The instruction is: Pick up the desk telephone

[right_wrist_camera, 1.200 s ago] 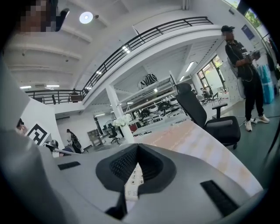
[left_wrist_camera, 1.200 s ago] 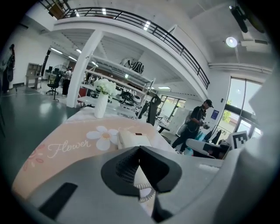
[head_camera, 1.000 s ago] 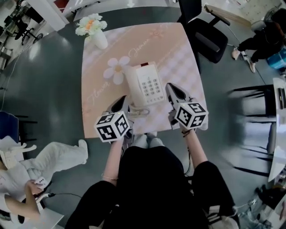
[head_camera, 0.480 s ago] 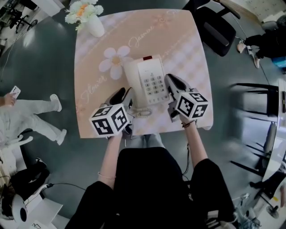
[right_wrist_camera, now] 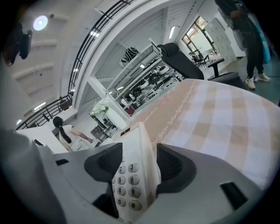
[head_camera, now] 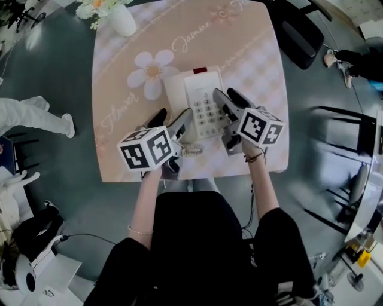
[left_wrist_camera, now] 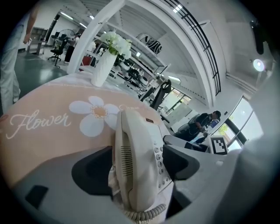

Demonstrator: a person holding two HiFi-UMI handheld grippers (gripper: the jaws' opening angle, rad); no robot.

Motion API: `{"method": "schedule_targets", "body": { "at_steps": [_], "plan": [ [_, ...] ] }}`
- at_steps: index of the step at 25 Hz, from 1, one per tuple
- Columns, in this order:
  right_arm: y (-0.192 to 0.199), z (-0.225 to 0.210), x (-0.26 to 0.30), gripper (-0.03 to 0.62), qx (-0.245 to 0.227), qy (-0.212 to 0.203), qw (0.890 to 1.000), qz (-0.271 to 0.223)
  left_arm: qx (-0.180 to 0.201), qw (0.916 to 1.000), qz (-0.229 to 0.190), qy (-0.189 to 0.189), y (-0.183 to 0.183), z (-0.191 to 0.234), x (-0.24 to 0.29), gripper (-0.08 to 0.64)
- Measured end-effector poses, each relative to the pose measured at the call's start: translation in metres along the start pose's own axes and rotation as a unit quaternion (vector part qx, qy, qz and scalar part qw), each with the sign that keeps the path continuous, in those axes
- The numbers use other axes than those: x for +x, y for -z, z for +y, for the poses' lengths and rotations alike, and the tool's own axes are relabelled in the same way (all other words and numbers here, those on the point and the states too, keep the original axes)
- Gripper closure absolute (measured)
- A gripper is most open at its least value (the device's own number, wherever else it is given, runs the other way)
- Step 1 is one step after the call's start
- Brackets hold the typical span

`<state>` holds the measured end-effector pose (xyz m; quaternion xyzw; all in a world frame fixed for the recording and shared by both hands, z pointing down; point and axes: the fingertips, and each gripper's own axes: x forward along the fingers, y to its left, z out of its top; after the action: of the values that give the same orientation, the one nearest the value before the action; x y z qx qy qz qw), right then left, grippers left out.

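A cream desk telephone with handset on the left and keypad on the right lies on the pink flowered tablecloth. My left gripper straddles the handset at the phone's near left; its jaws are opening, one on each side of the handset, not pressing it. My right gripper straddles the phone's right edge beside the keypad; its jaws are also opening with that edge between them. The coiled cord hangs at the phone's near end.
A white vase of flowers stands at the table's far left corner. A black office chair is behind the table at the right. A seated person's legs reach in from the left. The table's near edge is just past my hands.
Both grippers have moved forward and down onto the phone. Their jaws, shut a second ago, have spread apart around the handset and the right edge.
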<state>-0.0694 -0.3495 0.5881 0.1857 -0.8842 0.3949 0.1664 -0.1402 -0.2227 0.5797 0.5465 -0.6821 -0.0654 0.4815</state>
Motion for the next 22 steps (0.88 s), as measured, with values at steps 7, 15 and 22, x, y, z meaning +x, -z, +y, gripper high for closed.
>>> {"method": "schedule_targets", "body": {
  "at_steps": [7, 15, 22],
  "plan": [
    [0.010, -0.005, 0.014, 0.362, 0.041, -0.005, 0.998, 0.046, -0.026, 0.9983, 0.048, 0.016, 0.013, 0.004, 0.018, 0.199],
    [0.019, -0.005, 0.019, 0.360, 0.065, -0.015, 0.994, 0.089, -0.057, 0.9932, 0.096, 0.035, 0.027, 0.003, 0.030, 0.201],
    [0.020, -0.006, 0.020, 0.360, 0.081, -0.029, 0.990, 0.109, -0.056, 0.9908, 0.116, 0.041, 0.030, 0.002, 0.034, 0.199]
  ]
}}
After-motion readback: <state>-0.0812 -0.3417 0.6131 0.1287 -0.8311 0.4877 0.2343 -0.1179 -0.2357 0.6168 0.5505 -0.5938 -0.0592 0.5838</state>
